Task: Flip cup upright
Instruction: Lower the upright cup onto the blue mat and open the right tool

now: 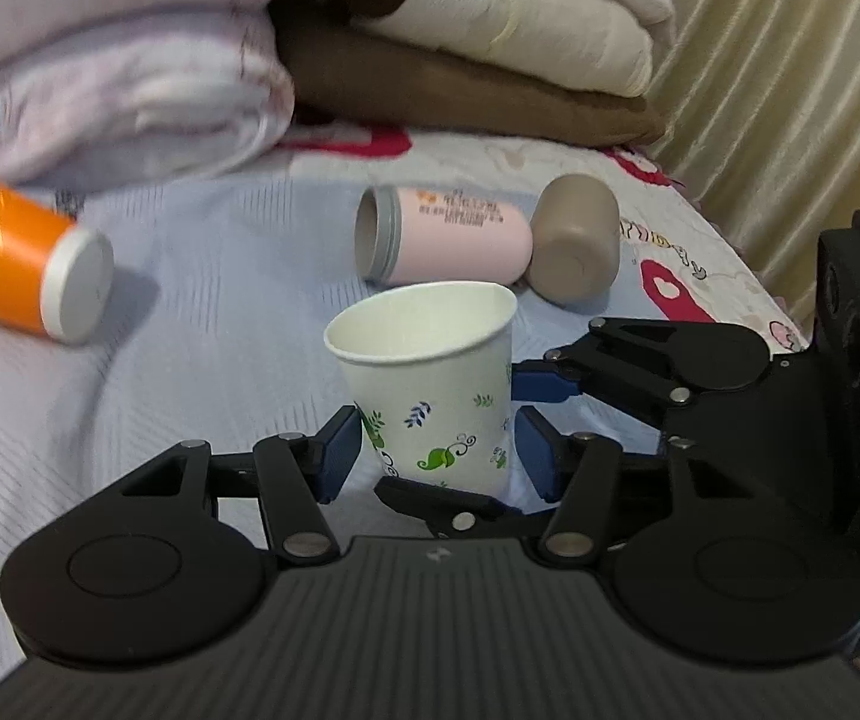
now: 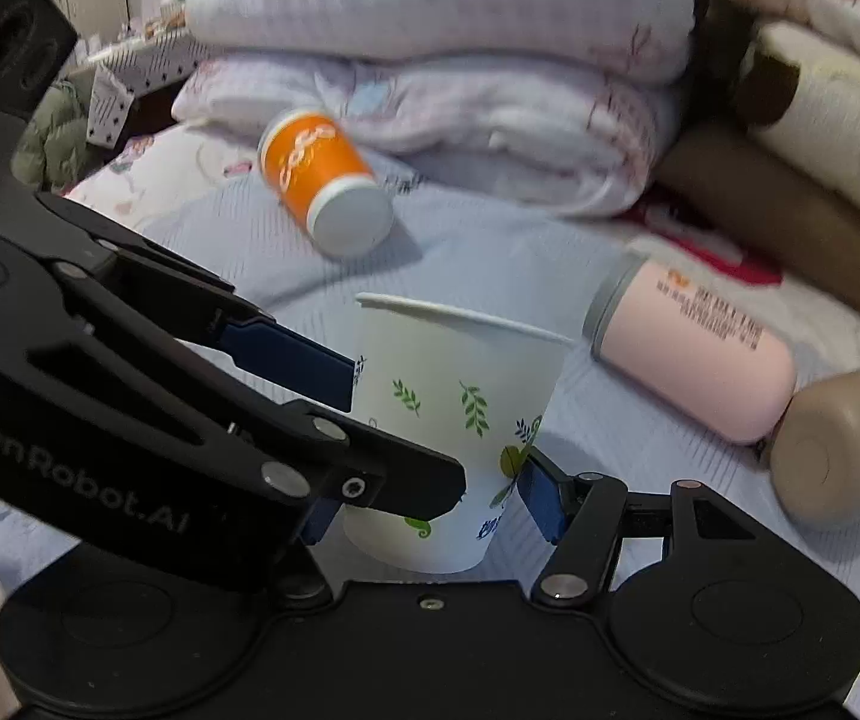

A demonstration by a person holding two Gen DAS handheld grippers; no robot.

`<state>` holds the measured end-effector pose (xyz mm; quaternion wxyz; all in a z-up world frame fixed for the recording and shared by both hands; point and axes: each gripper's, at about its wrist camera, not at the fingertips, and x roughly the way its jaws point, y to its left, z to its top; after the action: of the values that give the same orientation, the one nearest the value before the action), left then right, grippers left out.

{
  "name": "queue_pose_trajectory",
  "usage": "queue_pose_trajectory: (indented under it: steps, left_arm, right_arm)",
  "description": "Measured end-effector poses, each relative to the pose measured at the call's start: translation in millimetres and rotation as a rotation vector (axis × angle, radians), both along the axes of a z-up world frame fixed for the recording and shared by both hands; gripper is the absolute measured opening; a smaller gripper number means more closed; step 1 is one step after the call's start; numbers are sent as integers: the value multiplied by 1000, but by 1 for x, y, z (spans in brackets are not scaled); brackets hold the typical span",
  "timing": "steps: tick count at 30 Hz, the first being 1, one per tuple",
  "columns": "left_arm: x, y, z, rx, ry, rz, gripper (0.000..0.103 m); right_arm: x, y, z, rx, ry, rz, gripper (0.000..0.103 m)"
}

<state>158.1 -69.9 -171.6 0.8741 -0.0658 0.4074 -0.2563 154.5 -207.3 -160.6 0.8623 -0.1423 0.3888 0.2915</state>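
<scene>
While the paper cup (image 1: 430, 384) stood mouth-up on the pale blue bed sheet (image 1: 220, 276), leaning slightly, both tongs sat around its lower half; the left tongs (image 1: 439, 459) had their blue pads (image 1: 340, 456) set just beside the cup's walls, whether pressing I cannot tell; the right tongs (image 2: 430, 507) reached in from the right side, one pad (image 2: 541, 498) at the wall, the other hidden behind the left tongs' linkage, so their grip could not be judged. Behind the cup lay an orange cup (image 2: 322, 180), a pink tumbler (image 1: 448, 234) and a tan cup (image 1: 577, 240), all on their sides; folded quilts (image 1: 130, 60) were stacked beyond.
</scene>
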Motion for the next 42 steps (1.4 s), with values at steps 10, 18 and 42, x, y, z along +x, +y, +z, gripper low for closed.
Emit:
queue_pose_trajectory:
  steps: [10, 18, 42]
  left_arm:
    - [6, 0, 0, -25, -86, -15, 55]
    - [7, 0, -10, -20, -92, -26, 55]
    - [10, 7, -20, -25, 68, -1, 70]
  right_arm:
    - [-3, -1, -21, 8, -269, -13, 67]
    - [11, -6, -28, 65, -211, -31, 67]
    - [-3, 0, -26, 39, -147, -4, 75]
